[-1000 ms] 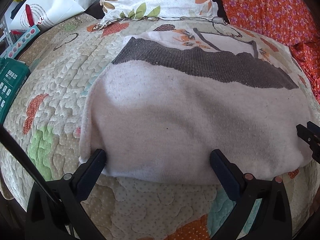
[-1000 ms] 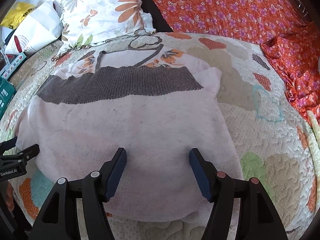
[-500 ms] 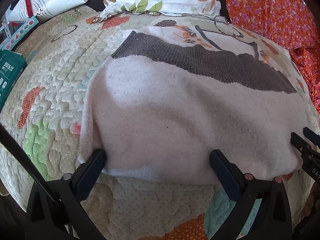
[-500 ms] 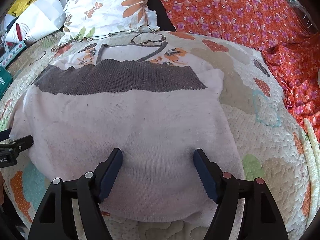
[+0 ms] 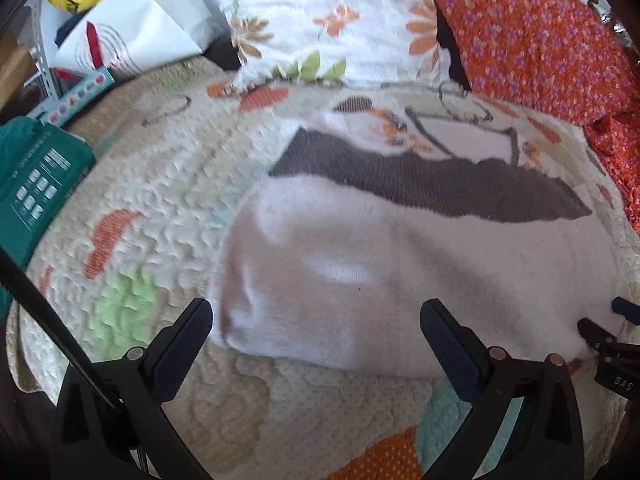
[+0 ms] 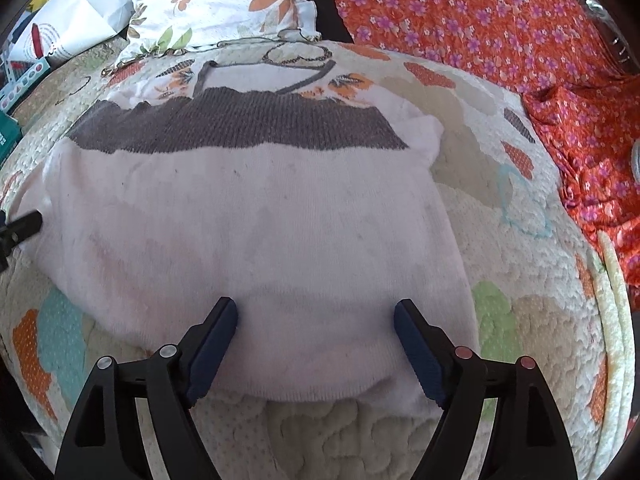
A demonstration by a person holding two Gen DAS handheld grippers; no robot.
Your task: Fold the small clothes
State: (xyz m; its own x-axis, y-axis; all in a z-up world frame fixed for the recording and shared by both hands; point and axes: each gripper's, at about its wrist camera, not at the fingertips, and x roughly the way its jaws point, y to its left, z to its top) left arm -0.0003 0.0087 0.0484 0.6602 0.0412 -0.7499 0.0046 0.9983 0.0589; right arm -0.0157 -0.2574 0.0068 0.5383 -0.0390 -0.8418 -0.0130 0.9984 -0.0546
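Observation:
A small pale pink knit garment point(image 5: 400, 272) with a dark grey band point(image 5: 420, 184) lies folded on the quilt; it also shows in the right wrist view point(image 6: 248, 224). My left gripper point(image 5: 316, 320) is open and empty, its fingers at the garment's near left edge. My right gripper point(image 6: 316, 320) is open and empty, its fingers over the garment's near edge. The right gripper's tip shows at the left view's right edge point(image 5: 600, 336), and the left gripper's tip at the right view's left edge point(image 6: 20, 228).
A patterned quilt point(image 5: 152, 208) covers the bed. A floral pillow point(image 5: 332, 24) and an orange flowered cloth point(image 6: 500, 20) lie behind. A white bag point(image 5: 132, 36) and a teal box point(image 5: 36, 188) sit at the left.
The left gripper has pulled back and swung a little left, so the garment sits further right in its view. The right gripper has moved slightly forward over the garment. Both stay open.

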